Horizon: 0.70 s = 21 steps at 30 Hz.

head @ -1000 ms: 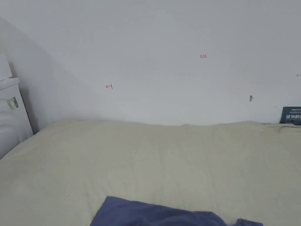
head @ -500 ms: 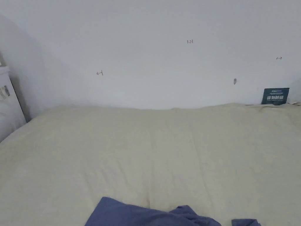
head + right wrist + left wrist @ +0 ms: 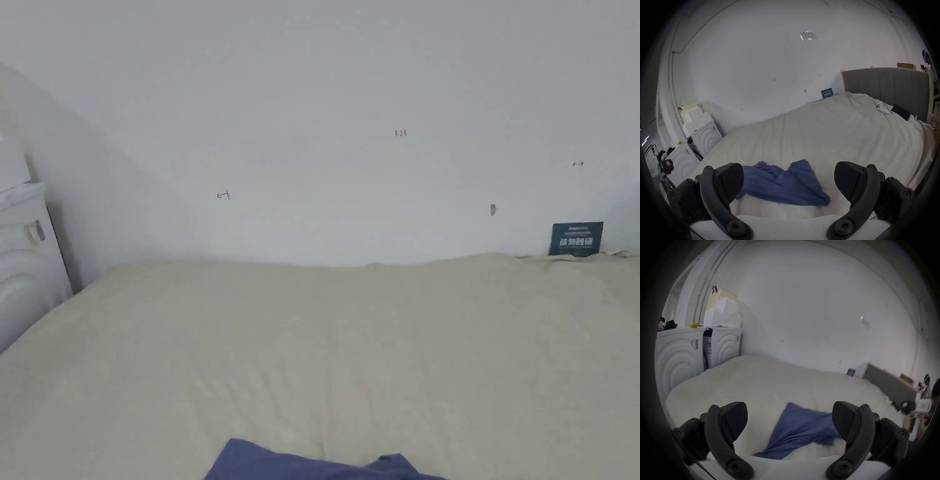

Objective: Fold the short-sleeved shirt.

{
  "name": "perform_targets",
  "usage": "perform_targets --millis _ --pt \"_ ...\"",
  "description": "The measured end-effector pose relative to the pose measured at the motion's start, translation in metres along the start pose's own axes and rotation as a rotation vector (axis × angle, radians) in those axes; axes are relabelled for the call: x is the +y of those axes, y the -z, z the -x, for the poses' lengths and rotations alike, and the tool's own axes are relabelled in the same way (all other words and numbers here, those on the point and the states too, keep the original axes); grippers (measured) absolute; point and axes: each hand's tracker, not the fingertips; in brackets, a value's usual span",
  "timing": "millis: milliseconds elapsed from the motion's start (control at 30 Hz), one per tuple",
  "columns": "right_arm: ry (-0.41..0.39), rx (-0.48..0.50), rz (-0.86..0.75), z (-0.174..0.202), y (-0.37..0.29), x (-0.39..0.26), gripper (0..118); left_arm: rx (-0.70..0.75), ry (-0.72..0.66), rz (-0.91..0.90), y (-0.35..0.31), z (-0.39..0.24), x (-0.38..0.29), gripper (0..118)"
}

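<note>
A blue short-sleeved shirt (image 3: 312, 465) lies crumpled on the cream bed cover (image 3: 350, 350), near the bed's front edge. In the left gripper view the shirt (image 3: 800, 430) spreads ahead of my left gripper (image 3: 790, 420), whose jaws stand wide apart with nothing between them. In the right gripper view the shirt (image 3: 782, 183) lies bunched in front of my right gripper (image 3: 788, 180), also open and holding nothing. Both grippers hover short of the cloth. The other gripper (image 3: 914, 407) shows far right in the left gripper view, held in a hand.
White washing machines (image 3: 680, 353) stand at the bed's left side, with boxes on top. A grey headboard (image 3: 886, 87) is at the right end, with a dark tablet (image 3: 901, 114) and a white device near it. A small blue card (image 3: 576, 239) leans on the wall.
The head camera has tipped upward, so less of the shirt shows at the bottom edge. The shirt's far edge looks more bunched than a second ago.
</note>
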Motion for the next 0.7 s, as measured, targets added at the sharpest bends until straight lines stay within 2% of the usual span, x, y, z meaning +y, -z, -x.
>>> perform_targets --millis 233,267,367,400,433,467,500,533,567,600,633,700 --pt "-0.126 0.095 -0.088 0.061 -0.026 0.005 112 -0.070 0.024 -0.043 -0.023 -0.045 0.005 110" --pt "-0.149 0.092 -0.093 0.069 -0.029 0.004 112 -0.074 0.036 -0.045 -0.027 -0.050 0.002 105" --pt "-0.230 0.046 -0.121 0.084 -0.035 -0.006 110 -0.079 0.088 -0.055 -0.039 -0.061 -0.008 77" --pt "-0.270 0.061 -0.116 0.089 -0.038 -0.010 109 -0.057 0.122 -0.050 -0.043 -0.065 -0.012 65" --pt "-0.288 0.066 -0.116 0.093 -0.040 -0.013 103 -0.043 0.143 -0.047 -0.045 -0.066 -0.015 54" --pt "-0.283 0.070 -0.108 0.096 -0.041 -0.018 92 -0.037 0.148 -0.040 -0.049 -0.067 -0.019 46" --pt "-0.284 0.082 -0.107 0.097 -0.044 -0.022 66 -0.044 0.147 -0.026 -0.052 -0.067 -0.022 38" --pt "-0.286 0.092 -0.108 0.099 -0.046 -0.026 51 -0.052 0.136 -0.014 -0.055 -0.066 -0.025 33" --pt "-0.286 0.093 -0.105 0.101 -0.047 -0.029 44 -0.072 0.116 0.014 -0.058 -0.065 -0.029 30" --pt "-0.288 0.084 -0.101 0.103 -0.049 -0.031 44 -0.080 0.100 0.026 -0.061 -0.064 -0.033 30" --pt "-0.291 0.073 -0.098 0.104 -0.050 -0.034 28 -0.072 0.080 0.041 -0.062 -0.064 -0.036 20" --pt "-0.298 0.068 -0.079 0.102 -0.050 -0.039 5 -0.060 0.051 0.069 -0.065 -0.062 -0.044 1"
